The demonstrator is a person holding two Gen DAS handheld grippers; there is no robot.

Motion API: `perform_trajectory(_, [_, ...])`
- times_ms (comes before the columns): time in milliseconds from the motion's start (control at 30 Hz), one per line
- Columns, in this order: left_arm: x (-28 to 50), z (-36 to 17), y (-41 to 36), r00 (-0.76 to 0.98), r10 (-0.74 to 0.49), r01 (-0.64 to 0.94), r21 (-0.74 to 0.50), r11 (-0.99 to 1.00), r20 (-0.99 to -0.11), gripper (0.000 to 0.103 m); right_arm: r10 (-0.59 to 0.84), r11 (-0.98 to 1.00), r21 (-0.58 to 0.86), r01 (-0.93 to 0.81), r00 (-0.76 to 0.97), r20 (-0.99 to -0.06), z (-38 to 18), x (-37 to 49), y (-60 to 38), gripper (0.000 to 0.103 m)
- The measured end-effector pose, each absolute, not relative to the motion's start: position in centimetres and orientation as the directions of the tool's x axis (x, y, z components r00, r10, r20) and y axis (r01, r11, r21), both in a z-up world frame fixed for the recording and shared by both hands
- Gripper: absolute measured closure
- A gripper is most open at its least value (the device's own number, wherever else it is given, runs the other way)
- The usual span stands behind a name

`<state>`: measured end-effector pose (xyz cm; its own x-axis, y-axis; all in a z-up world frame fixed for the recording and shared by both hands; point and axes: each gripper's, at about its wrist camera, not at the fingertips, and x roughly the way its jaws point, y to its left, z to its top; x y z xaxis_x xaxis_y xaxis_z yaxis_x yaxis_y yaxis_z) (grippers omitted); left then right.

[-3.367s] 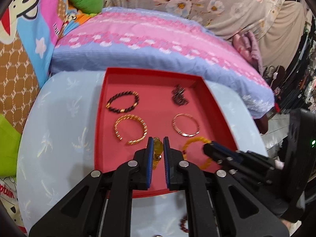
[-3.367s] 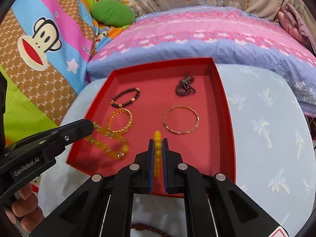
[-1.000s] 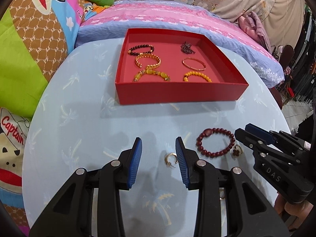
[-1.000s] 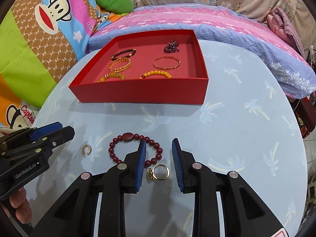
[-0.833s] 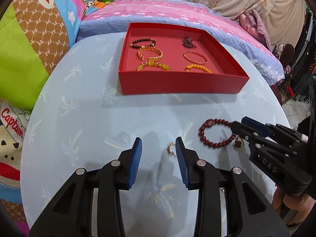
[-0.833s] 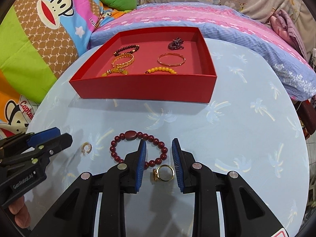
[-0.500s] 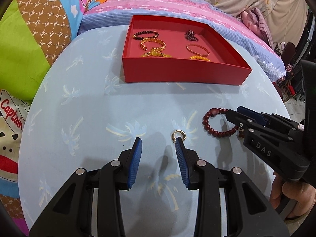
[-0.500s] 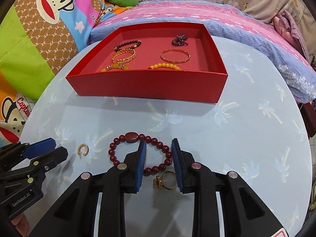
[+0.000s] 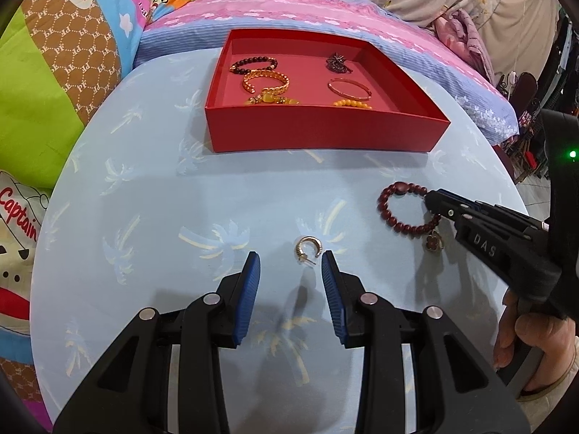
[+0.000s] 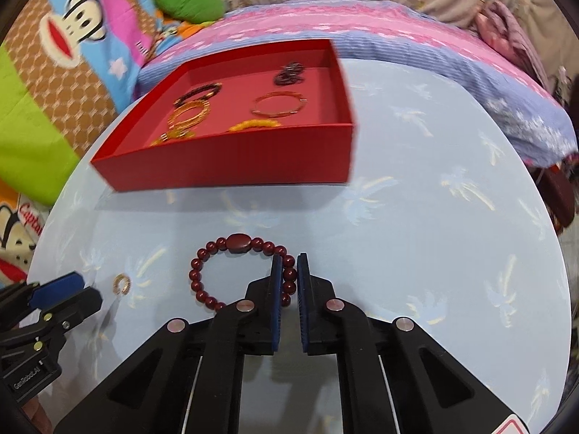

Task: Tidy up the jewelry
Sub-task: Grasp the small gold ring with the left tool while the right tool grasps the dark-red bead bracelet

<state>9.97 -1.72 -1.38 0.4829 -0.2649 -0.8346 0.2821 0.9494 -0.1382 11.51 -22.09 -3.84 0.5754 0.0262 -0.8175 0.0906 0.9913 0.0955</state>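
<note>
A red tray (image 9: 325,132) holding several bracelets stands at the far side of the round blue table; it also shows in the right wrist view (image 10: 231,166). A small gold hoop earring (image 9: 307,249) lies on the table just ahead of my open left gripper (image 9: 288,258), between the fingertips' line. A dark red bead bracelet (image 10: 217,275) lies near the front. My right gripper (image 10: 288,260) is shut on the bracelet's right side. A gold ring with a red flower charm (image 9: 433,242) lies beside the right gripper.
The table (image 9: 144,199) is covered with a light blue palm-print cloth. Bedding in pink and blue (image 9: 289,3) lies beyond the tray, and a cartoon-print cushion (image 9: 43,72) is to the left.
My right gripper has moved forward past the ring and closed on the red bead bracelet. My left gripper has come closer to the gold earring and stayed open.
</note>
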Motion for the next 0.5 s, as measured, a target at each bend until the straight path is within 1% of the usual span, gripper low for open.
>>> perform_trajectory(200, [9.6, -0.9, -3.7, 0.472, -0.301, 0.325, -0.154, 0.933, -0.828, 0.069, -0.018, 0.975, 0.112, 0.192, 0.568, -0.823, -3.7, 10.1, -25.7, 0.096])
perform_trajectory(500, [9.3, -0.9, -9.2, 0.422, -0.381, 0.425, -0.192, 0.885, -0.823, 0.066, -0.049, 0.968, 0.098, 0.23, 0.559, -0.828, -3.6, 6.9, -27.3, 0.096])
